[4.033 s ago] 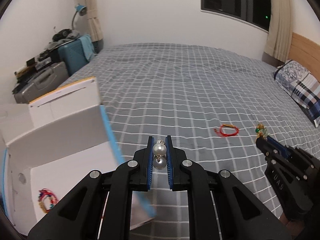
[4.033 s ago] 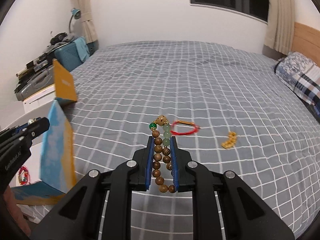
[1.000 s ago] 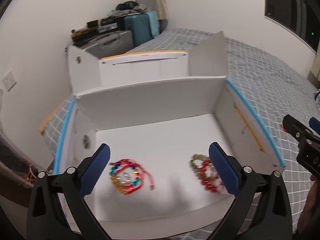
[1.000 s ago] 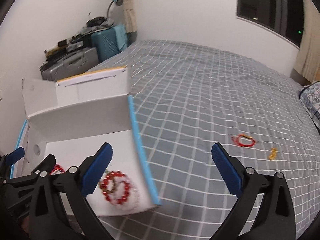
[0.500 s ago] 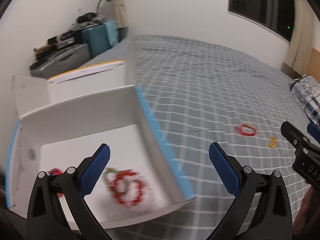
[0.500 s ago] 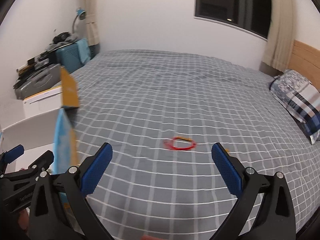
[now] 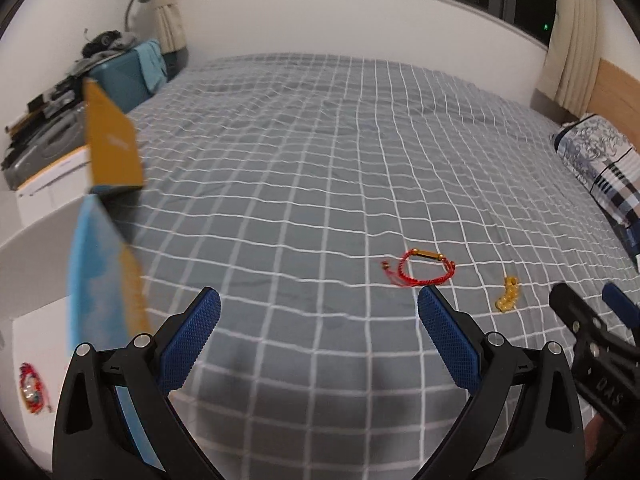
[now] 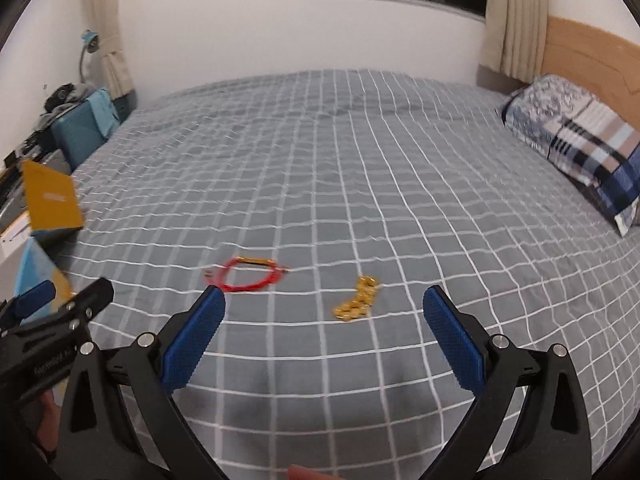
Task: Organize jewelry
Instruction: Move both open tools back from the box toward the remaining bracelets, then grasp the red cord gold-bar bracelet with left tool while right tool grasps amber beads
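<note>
While empty, both hand-held grippers (image 7: 319,308) (image 8: 324,306) agape.

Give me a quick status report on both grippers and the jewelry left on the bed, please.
Left gripper open, empty. Right gripper open, empty. Red cord bracelet and gold bead bracelet loose on the bedspread, apart from each other. Nothing blocking either.

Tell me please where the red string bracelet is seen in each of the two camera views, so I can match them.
Left wrist view: the red string bracelet lies on the grey checked bedspread, right of centre, just beyond the right fingertip.
Right wrist view: the red string bracelet lies left of centre, just beyond the left fingertip.
Shared landmark: the small gold bracelet, lying to its right in both views.
</note>
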### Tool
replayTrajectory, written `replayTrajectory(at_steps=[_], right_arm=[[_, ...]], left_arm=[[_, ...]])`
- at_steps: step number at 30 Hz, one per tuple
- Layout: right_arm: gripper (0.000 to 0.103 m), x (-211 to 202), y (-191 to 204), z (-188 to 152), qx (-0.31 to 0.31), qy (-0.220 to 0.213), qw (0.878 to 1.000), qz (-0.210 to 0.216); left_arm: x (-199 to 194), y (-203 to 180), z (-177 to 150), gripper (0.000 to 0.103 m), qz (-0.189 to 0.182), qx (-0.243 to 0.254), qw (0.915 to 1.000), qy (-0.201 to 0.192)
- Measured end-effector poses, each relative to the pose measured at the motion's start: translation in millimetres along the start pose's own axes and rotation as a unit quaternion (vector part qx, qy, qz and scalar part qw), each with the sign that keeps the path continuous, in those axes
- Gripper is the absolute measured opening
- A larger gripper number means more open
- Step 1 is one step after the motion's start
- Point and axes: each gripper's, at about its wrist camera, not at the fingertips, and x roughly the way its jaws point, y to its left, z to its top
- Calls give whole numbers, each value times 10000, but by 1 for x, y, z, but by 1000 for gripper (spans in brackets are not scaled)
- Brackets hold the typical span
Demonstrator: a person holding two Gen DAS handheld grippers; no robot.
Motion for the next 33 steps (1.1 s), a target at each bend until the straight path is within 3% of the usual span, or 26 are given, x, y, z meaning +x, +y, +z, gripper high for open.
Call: replayTrajectory(at_steps=[7,13,19,26,29,33], right_arm=[[95,57,-30,2,218,498,9985,7],[95,98,-43,0,274,934,9951,162],[91,117,-43,0,229,1051,9939,263],[73,134,-43,-10,273,1259,9909,379],[60,136,-45,-11,302,1226,9915,328],[34,138,-45,-12,259,1228,9918,233]], left_arm=[[75,-27,18,97,-30,32,9992,395],[116,-42,25,97,-155,160,9981,577],[143,-67,21,97,-337,404,9962,697],[161,-70,16,94,-326,385,9951,850],[162,-67,17,85,-338,290,9951,881],[160,-62,18,57,-253,242,9946,972]])
